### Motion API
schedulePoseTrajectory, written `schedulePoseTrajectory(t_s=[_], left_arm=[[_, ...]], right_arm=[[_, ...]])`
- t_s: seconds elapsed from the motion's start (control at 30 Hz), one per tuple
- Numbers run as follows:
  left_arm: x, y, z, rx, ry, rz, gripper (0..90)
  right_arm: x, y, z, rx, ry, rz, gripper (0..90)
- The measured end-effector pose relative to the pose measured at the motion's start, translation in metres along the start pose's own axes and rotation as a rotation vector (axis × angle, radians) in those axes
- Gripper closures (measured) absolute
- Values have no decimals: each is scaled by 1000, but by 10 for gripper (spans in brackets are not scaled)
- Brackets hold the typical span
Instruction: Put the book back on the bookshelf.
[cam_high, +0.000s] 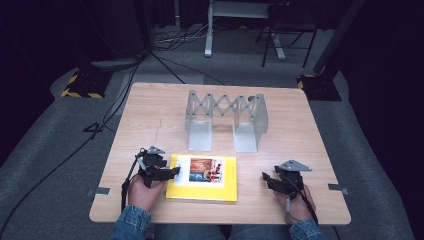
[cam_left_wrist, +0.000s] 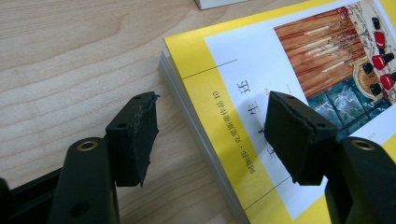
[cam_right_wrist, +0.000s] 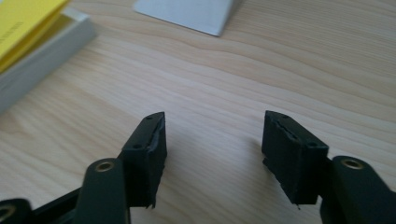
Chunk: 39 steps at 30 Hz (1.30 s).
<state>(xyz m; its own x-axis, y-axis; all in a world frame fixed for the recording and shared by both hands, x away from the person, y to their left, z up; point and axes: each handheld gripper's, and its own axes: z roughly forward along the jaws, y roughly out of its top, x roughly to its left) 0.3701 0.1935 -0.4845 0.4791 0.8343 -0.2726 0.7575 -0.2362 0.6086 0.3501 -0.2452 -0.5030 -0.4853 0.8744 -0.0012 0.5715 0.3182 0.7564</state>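
Both grippers open at a yellow book on the wooden table (cam_high: 150, 120)

The left gripper (cam_left_wrist: 210, 135) gapes wide, empty, astride the yellow book (cam_left_wrist: 280, 93)'s spine edge: one jaw over the cover, one over bare wood. The right gripper (cam_right_wrist: 212, 154), equally wide and empty, has the book well off to its left, a grey metal bookend rack (cam_high: 226, 120) ahead

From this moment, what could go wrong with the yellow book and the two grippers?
1. The left gripper is open astride the edge of the yellow paperback book, one jaw over the cover and one over the wooden table. If it closes there, it may pinch just the cover and bend it.
2. The book lies near the table's front edge, so a push might slide it off.
3. The right gripper hovers open, apart from the book, giving no support.
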Motion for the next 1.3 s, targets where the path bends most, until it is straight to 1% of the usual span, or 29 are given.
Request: schedulePoseTrajectory(t_s=[0.03, 0.07, 0.1, 0.13, 0.17, 0.2, 0.23, 0.27, 0.3, 0.33, 0.37, 0.4, 0.43, 0.47, 0.57, 0.63, 0.67, 0.7, 0.73, 0.77, 0.9, 1.07, 1.23, 1.3], left_arm=[[1, 0, 2, 5, -14, -9, 347], [1, 0, 2, 5, -14, -9, 346], [1, 0, 2, 11, -22, -19, 346], [2, 0, 2, 14, -29, -23, 346], [2, 0, 3, 17, -37, -28, 346], [2, 0, 3, 17, -37, -28, 346], [2, 0, 3, 21, -41, -31, 348], [2, 0, 3, 21, -41, -31, 350], [1, 0, 4, 20, -51, -33, 353], [1, 0, 4, 20, -51, -33, 353], [-1, 0, 5, 24, -57, -22, 356], [-1, 0, 5, 24, -57, -22, 360], [-4, 0, 6, 27, -55, -17, 365], [-5, 0, 5, 28, -48, -20, 363], [-4, 0, 6, 29, -53, -20, 366], [-5, 0, 6, 30, -49, -26, 367], [-5, 0, 6, 30, -49, -26, 366], [-7, 0, 6, 29, -45, -29, 366], [-7, 0, 6, 29, -45, -29, 366], [-7, 0, 6, 29, -43, -29, 366], [-8, 0, 5, 31, -36, -37, 366], [-11, 0, 5, 35, -28, -41, 367], [-14, 0, 6, 47, -49, -35, 378], [-18, 0, 7, 48, -57, -26, 389]], right_arm=[[6, 3, 2, 9, 11, -10, 440], [6, 3, 2, 9, 11, -10, 440], [15, 8, 5, 24, 32, -30, 439], [15, 8, 5, 24, 32, -30, 439], [25, 11, 8, 36, 48, -46, 448], [25, 11, 8, 36, 48, -46, 448], [33, 14, 9, 42, 58, -61, 451], [33, 14, 9, 42, 58, -61, 451], [40, 16, 10, 39, 68, -72, 461], [43, 17, 10, 41, 73, -75, 461], [46, 18, 11, 42, 79, -77, 461], [46, 18, 11, 42, 79, -77, 461], [50, 20, 13, 47, 87, -82, 460], [52, 21, 15, 54, 90, -78, 460], [56, 22, 18, 53, 98, -81, 457], [63, 23, 20, 46, 104, -99, 459], [63, 23, 20, 46, 104, -99, 459], [67, 23, 21, 41, 115, -107, 472], [67, 23, 21, 41, 115, -107, 472], [68, 23, 21, 40, 116, -108, 497], [69, 23, 21, 39, 115, -102, 508], [70, 23, 21, 36, 115, -107, 530], [66, 22, 19, 40, 114, -104, 536], [60, 20, 17, 37, 104, -89, 551]])
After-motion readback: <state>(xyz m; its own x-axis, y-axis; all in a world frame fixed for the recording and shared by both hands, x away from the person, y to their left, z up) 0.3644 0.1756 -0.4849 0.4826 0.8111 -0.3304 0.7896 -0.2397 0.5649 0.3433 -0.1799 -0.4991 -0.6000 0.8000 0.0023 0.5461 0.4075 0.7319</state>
